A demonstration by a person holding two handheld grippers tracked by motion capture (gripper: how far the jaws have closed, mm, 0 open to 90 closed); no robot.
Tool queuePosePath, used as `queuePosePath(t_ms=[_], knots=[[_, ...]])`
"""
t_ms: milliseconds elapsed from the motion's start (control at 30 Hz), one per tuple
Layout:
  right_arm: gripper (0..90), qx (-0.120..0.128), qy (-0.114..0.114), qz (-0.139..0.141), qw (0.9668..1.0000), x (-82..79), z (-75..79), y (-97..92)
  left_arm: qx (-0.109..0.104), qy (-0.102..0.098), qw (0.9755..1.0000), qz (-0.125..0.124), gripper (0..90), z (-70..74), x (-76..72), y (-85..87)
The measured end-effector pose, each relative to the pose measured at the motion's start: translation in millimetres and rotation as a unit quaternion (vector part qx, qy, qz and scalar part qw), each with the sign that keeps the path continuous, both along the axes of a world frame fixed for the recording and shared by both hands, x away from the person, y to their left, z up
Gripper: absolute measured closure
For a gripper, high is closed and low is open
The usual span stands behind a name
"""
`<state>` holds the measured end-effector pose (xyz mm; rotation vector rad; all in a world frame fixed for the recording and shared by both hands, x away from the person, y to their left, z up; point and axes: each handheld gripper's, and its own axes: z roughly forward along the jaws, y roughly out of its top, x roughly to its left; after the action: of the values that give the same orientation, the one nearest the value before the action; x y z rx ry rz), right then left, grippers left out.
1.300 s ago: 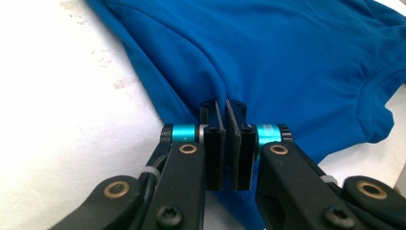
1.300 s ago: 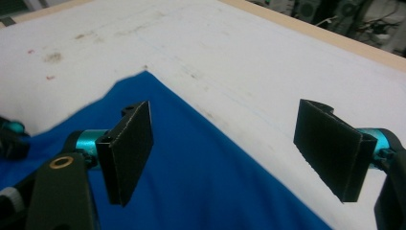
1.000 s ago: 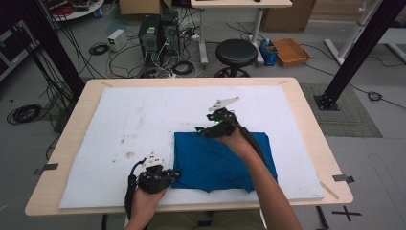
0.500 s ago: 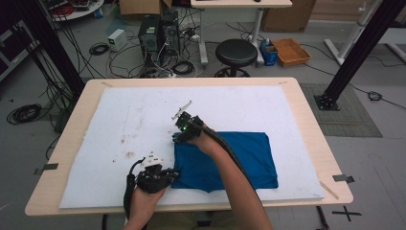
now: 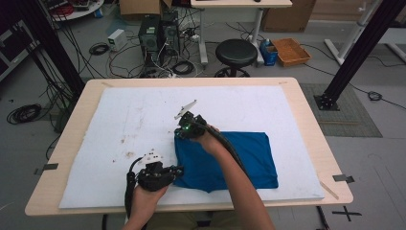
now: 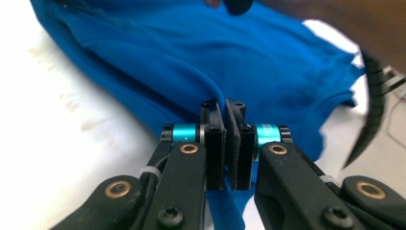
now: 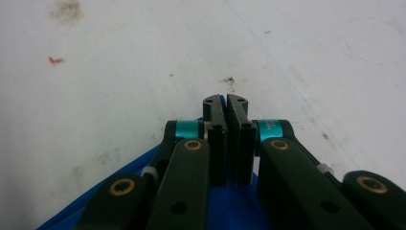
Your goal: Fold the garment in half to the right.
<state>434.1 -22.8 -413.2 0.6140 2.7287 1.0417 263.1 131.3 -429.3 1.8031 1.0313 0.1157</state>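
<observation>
Blue cloth (image 5: 230, 158) lies folded flat on the white mat (image 5: 119, 120), toward the desk's (image 5: 306, 120) near edge, right of middle. My left tongs (image 5: 179, 171) sit at the cloth's near-left corner, close to the desk's near edge; in the left gripper view the left tongs (image 6: 225, 108) are clamped on a pinched ridge of blue fabric, with cloth running between the pads and hanging below them. My right tongs (image 5: 178, 133) are at the cloth's far-left corner, forearm crossing over the cloth from the near edge. Their jaws have just been closing; in the right gripper view the right tongs (image 7: 225, 103) are pressed together, with the blue cloth (image 7: 225, 206) edge coming up between the arms to the pads, so I read them as gripping that corner. Bare stained mat lies beyond the tips. The two tongs are apart, one at each left corner of the cloth.
</observation>
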Motion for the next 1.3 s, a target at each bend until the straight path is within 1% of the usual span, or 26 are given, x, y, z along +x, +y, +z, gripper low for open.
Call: queuePosePath(t_ms=[67,133,167,233,367,400,467,500,533,600,700,833,967,1100,1233,1267,1300], knots=[[87.5,0.018,-0.004,-0.004,0.9998,-1.3,5.1,-10.0,-0.007,-0.004,0.9999,-0.006,86.6,4.7,0.3,-2.9],[87.5,0.032,-0.002,-0.012,0.9994,-2.1,8.6,-17.5,-0.013,-0.005,0.9999,-0.01,86.6,7.4,0.3,-5.4],[87.5,0.04,-0.005,-0.012,0.9991,-1.6,10.3,-21.7,-0.014,-0.006,0.9998,-0.012,86.6,8.2,0.6,-6.3],[87.5,0.058,-0.004,-0.017,0.9982,-2.2,14.3,-29.4,-0.023,-0.005,0.9996,-0.015,86.6,11.2,1.6,-8.5],[87.5,0.082,-0.01,-0.025,0.9962,-5.2,23.5,-46.4,-0.038,-0.013,0.9988,-0.028,86.6,22.2,4.0,-15.7],[87.5,0.087,-0.011,-0.027,0.9958,-5.9,25.4,-50.4,-0.045,-0.017,0.9983,-0.034,86.6,26.7,6.1,-20.8],[87.5,0.098,-0.017,-0.036,0.9944,-8.2,30.8,-63.6,-0.045,-0.02,0.9979,-0.042,86.6,30.9,8.5,-27.6],[87.5,0.103,-0.019,-0.039,0.9937,-8.7,32.3,-68.6,-0.045,-0.021,0.9976,-0.048,86.6,33.0,10.1,-33.4],[87.5,0.109,-0.022,-0.043,0.9929,-9.2,34.0,-75.7,-0.04,-0.024,0.9974,-0.055,86.7,35.6,12.0,-40.9],[87.5,0.122,-0.024,-0.057,0.9906,-10.6,36.9,-91.2,-0.033,-0.027,0.9971,-0.063,86.6,38.3,14.9,-51.3],[87.5,0.137,-0.026,-0.077,0.9873,-12.2,38.5,-115.6,-0.03,-0.026,0.9967,-0.07,86.6,40.1,20.8,-68.3],[87.5,0.14,-0.03,-0.101,0.9845,-15.3,36.0,-146.4,-0.028,-0.018,0.9957,-0.087,86.6,39.7,26.7,-92.6],[87.4,0.132,-0.035,-0.122,0.983,-18.5,32.0,-169.9,-0.025,-0.006,0.9939,-0.107,86.6,37.6,32.1,-119.4],[87.4,0.132,-0.034,-0.147,0.9798,-20.5,26.8,-194.4,-0.027,0.006,0.9922,-0.122,86.6,36.3,38.9,-143.6],[87.5,0.118,-0.037,-0.166,0.9784,-21.6,22.8,-211.7,-0.022,0.012,0.9912,-0.13,86.6,34.2,44.1,-161.8],[87.5,0.114,-0.036,-0.171,0.978,-22.1,21.8,-215.7,-0.024,0.018,0.9911,-0.13,86.6,33.1,46.0,-168.0],[87.4,0.112,-0.034,-0.18,0.9768,-22.5,20.3,-220.2,-0.023,0.018,0.9905,-0.134,86.6,32.3,47.8,-171.0]])
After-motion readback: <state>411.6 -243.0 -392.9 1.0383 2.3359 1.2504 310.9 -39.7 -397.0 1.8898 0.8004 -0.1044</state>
